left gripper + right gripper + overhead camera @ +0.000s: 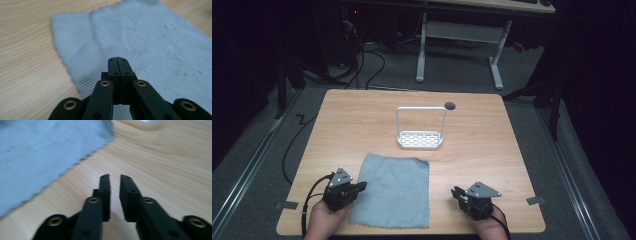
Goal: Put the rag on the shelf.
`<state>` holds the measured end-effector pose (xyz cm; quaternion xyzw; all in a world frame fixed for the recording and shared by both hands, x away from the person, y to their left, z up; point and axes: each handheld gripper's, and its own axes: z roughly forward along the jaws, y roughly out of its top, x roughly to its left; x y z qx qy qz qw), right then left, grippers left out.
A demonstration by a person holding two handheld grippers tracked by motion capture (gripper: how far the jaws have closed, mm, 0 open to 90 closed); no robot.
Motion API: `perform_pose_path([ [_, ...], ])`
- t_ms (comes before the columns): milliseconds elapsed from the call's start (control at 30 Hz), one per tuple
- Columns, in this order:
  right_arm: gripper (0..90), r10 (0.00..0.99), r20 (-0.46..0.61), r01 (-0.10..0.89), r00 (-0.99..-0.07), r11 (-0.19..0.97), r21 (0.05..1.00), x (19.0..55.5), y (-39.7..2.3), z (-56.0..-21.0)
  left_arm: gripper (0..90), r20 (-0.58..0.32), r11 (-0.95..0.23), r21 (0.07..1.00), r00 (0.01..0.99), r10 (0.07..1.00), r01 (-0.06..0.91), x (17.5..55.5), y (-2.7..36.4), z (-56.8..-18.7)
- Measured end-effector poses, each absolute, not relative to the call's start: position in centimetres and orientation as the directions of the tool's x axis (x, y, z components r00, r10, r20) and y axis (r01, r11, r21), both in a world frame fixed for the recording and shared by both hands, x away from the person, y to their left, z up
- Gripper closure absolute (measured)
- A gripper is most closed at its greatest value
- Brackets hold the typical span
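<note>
A grey-blue cloth [391, 190] lies flat on the wooden table [362, 125] near its front edge, between my two hands. My left gripper [362, 186] sits at the cloth's left edge and points right over it. In the left gripper view its jaws [117, 58] are pressed together above the cloth [140, 32], with nothing seen between them. My right gripper [455, 192] rests on bare wood right of the cloth and points left. In the right gripper view it [115, 177] shows a narrow empty gap, with the cloth's scalloped edge [37, 147] ahead.
A white wire rack [420, 139] with a tall hoop handle stands mid-table behind the cloth. A small dark round thing [450, 105] lies just behind its right post. The rack's white base [147, 122] is blurred at the top of the right gripper view.
</note>
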<state>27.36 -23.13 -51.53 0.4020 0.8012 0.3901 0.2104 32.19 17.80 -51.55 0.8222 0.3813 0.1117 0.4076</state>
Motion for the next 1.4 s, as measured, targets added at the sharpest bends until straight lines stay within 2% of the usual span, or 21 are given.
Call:
perform_pose_path([
  [33, 89.9, 0.79, -0.024, 0.473, -0.613, 0.392, 0.789, 27.7, -22.2, -51.3, 90.0, -0.127, -0.383, 0.755, 0.691, 0.712, 0.533, 32.2, 17.5, -51.6],
  [267, 90.0, 0.71, -0.057, 0.433, -0.702, 0.489, 0.757, 31.1, -15.4, -51.6, 88.4, -0.139, -0.429, 0.712, 0.71, 0.69, 0.556, 32.1, 16.4, -52.8],
  [433, 90.0, 0.702, -0.072, 0.462, -0.708, 0.538, 0.705, 33.5, -13.7, -52.6, 86.6, -0.146, -0.439, 0.714, 0.728, 0.669, 0.546, 31.9, 16.0, -52.9],
  [600, 90.0, 0.704, -0.064, 0.466, -0.708, 0.533, 0.706, 32.9, -14.8, -52.7, 84.4, -0.174, -0.458, 0.716, 0.769, 0.615, 0.528, 31.1, 14.7, -52.9],
  [800, 90.0, 0.714, -0.057, 0.479, -0.698, 0.525, 0.703, 30.7, -18.1, -52.6, 80.1, -0.194, -0.491, 0.714, 0.815, 0.547, 0.5, 29.9, 12.1, -52.8],
  [933, 90.0, 0.736, -0.057, 0.499, -0.675, 0.511, 0.7, 29.0, -21.0, -52.5, 76.1, -0.182, -0.463, 0.757, 0.83, 0.527, 0.46, 29.2, 11.0, -51.8],
  [1100, 81.6, 0.777, -0.01, 0.524, -0.63, 0.434, 0.733, 28.1, -23.6, -52.7, 72.1, -0.178, -0.414, 0.774, 0.792, 0.584, 0.479, 29.8, 11.7, -51.7],
  [1167, 76.4, 0.804, 0.001, 0.518, -0.595, 0.383, 0.764, 27.8, -24.5, -52.3, 64.5, -0.173, -0.39, 0.782, 0.771, 0.613, 0.486, 30.2, 12.4, -51.8],
  [1200, 76.4, 0.804, 0.001, 0.518, -0.595, 0.383, 0.764, 27.8, -24.5, -52.3, 64.5, -0.168, -0.382, 0.787, 0.764, 0.623, 0.484, 30.2, 12.7, -51.8],
  [1267, 72.1, 0.822, 0.028, 0.522, -0.569, 0.335, 0.785, 27.7, -25.3, -51.8, 58.7, -0.168, -0.357, 0.794, 0.741, 0.65, 0.493, 30.5, 13.4, -51.9],
  [1400, 70.1, 0.84, 0.051, 0.538, -0.54, 0.298, 0.789, 27.5, -26.1, -51.6, 51.8, -0.18, -0.312, 0.801, 0.703, 0.688, 0.511, 31.2, 14.2, -52.0],
])
